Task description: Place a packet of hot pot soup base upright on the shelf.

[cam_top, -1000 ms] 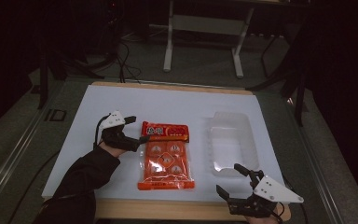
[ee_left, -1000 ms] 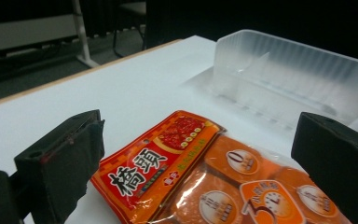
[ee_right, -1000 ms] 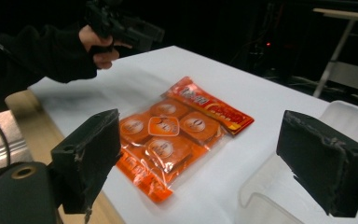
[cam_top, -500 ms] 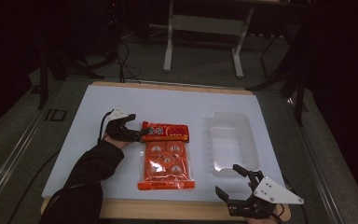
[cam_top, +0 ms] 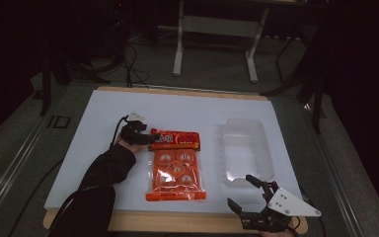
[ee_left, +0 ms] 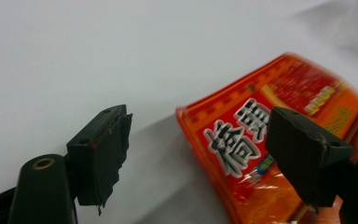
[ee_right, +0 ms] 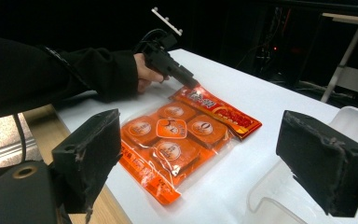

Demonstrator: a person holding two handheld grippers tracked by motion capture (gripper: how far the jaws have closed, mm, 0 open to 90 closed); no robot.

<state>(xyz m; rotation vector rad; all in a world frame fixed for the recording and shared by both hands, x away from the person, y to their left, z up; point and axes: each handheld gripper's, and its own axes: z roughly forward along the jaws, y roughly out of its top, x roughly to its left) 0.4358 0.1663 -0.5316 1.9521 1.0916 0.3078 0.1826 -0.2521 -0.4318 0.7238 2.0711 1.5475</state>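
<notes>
the left hand-held gripper (ee_left: 196,154) is being held wide open, empty, apparently straddling the near corner of the red snack bag (ee_left: 279,135).

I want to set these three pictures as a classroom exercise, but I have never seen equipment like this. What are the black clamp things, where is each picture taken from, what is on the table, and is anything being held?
No robot is here: a person holds a hand tool with two black jaws in each hand. One picture comes from a fixed camera above the table. The other two come from small cameras riding on each tool, looking out between its own jaws.

On the white table lie an orange snack bag with round packets inside and a clear plastic tray, which looks empty.

The left gripper is at the bag's top corner; its own view shows the jaws open with the bag's red header between them, not yet pinched. The right gripper waits open near the table's front edge, below the tray, holding nothing.
</notes>
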